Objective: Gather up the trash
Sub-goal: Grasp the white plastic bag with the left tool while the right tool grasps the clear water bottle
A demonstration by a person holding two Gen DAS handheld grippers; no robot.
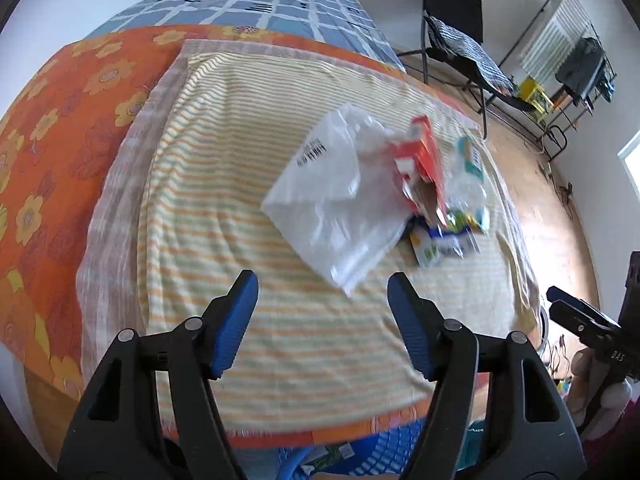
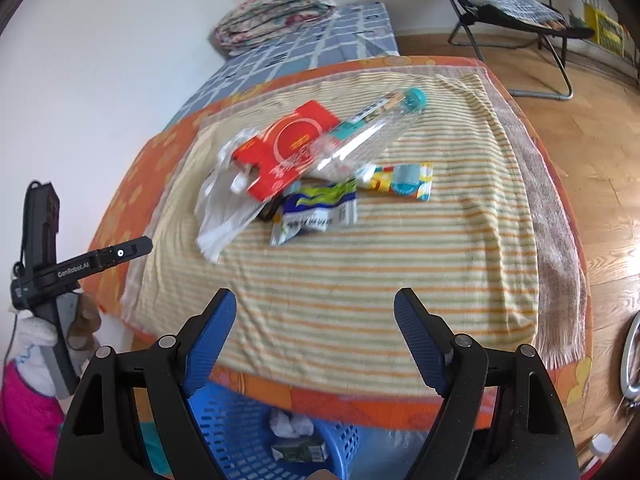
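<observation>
Trash (image 2: 304, 168) is seen piled on a striped towel (image 2: 340, 280) spread over the bed (image 1: 64, 128).

A red carton (image 2: 288, 148), a clear plastic bottle (image 2: 372, 128), a white plastic bag (image 1: 328, 200) and crumpled wrappers (image 2: 316, 212) are heaped together on the far part of the towel. The left hand-held gripper (image 1: 322, 320) and the right hand-held gripper (image 2: 316, 332) are both held released above the near edge, with nothing between their blue pads. A blue basket (image 2: 240, 420) holding some litter is seen below the bed edge.
</observation>
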